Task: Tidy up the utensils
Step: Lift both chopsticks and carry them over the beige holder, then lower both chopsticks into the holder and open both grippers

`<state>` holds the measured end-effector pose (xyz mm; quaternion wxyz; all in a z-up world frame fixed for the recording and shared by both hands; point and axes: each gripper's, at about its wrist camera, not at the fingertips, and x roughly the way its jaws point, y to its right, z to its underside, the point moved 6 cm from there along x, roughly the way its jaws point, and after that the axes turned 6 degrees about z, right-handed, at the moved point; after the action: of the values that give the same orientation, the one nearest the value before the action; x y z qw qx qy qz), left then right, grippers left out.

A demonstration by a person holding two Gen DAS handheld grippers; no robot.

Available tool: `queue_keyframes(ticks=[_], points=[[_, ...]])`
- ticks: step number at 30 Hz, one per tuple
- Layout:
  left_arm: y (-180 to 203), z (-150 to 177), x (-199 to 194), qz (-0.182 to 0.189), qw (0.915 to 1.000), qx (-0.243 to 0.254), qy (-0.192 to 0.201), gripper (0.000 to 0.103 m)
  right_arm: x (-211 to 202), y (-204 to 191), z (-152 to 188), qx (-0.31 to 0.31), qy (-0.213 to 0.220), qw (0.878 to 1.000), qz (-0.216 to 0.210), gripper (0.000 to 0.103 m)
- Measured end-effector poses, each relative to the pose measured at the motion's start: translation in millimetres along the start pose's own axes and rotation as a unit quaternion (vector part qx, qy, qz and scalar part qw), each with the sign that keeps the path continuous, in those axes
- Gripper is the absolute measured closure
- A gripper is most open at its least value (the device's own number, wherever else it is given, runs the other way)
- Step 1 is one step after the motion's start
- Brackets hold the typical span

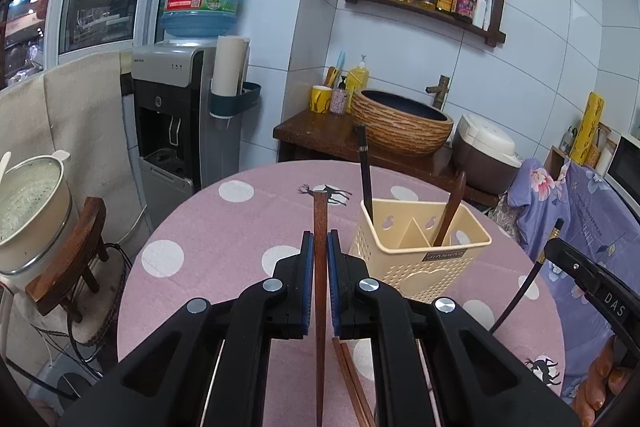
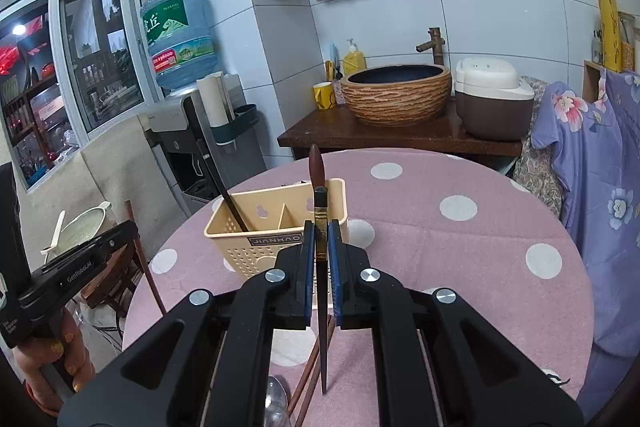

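My left gripper (image 1: 320, 251) is clamped on a reddish-brown wooden chopstick (image 1: 320, 227), held upright w/ its square top poking out at 12 o'clock above the pads. My right gripper (image 2: 320, 247) is clamped on a dark chopstick w/ a gold band (image 2: 321, 223), also near vertical, thin tip hanging down toward 6 o'clock over the table.

The cream utensil holder (image 1: 420, 247) sits on the pink polka-dot tablecloth (image 1: 240, 227), at approx 2 o'clock from my left gripper and just beyond the right one, slightly to 11 o'clock. It has a divider. In the left wrist view a black chopstick (image 1: 365, 179) stands in its left compartment, leaning a bit toward 12 o'clock, and a brown wooden spoon handle (image 1: 450, 211) leans in the right compartment. In the right wrist view the black one (image 2: 224, 187) leans toward 11 o'clock.

Loose on the cloth under my grippers: a pair of reddish wooden chopsticks (image 1: 352, 383) lying side by side, at approx 5 o'clock below the left pads. A shiny metal spoon (image 2: 276, 403) shows at the bottom of the right wrist view, approx 7 o'clock; partly hidden by the gripper body.

The right gripper's body shows at 4 o'clock in the left view, its chopstick angled.
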<state>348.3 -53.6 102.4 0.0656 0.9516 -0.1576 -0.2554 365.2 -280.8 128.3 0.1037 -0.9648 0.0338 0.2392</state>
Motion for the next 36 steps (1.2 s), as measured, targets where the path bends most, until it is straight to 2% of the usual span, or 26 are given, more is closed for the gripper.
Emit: queue_keyframes(ticks=[15,22,26,29,33,36], points=[[1,-12,-16,0.010,0.9998,-0.002,0.015,0.095,-12,-2,-9,-0.005,-0.003,1.000,-0.021,0.095],[1,-29,-30,0.021,0.9994,0.003,0.027,0.095,-23,-6,-27,-0.005,-0.006,0.999,-0.044,0.095],[7,-52,-41,0.034,0.9986,0.010,0.038,0.095,-35,-13,-55,-0.011,0.003,0.998,-0.058,0.095],[18,-82,-55,0.056,0.9969,0.017,0.052,0.095,-47,-21,-88,-0.017,0.015,0.997,-0.067,0.095],[36,-128,-73,0.072,0.9936,0.021,0.085,0.095,-60,-30,-131,-0.025,0.049,0.997,-0.059,0.095],[50,-154,-76,0.068,0.9914,0.026,0.109,0.095,-59,-34,-156,-0.021,0.066,0.997,-0.046,0.095]])
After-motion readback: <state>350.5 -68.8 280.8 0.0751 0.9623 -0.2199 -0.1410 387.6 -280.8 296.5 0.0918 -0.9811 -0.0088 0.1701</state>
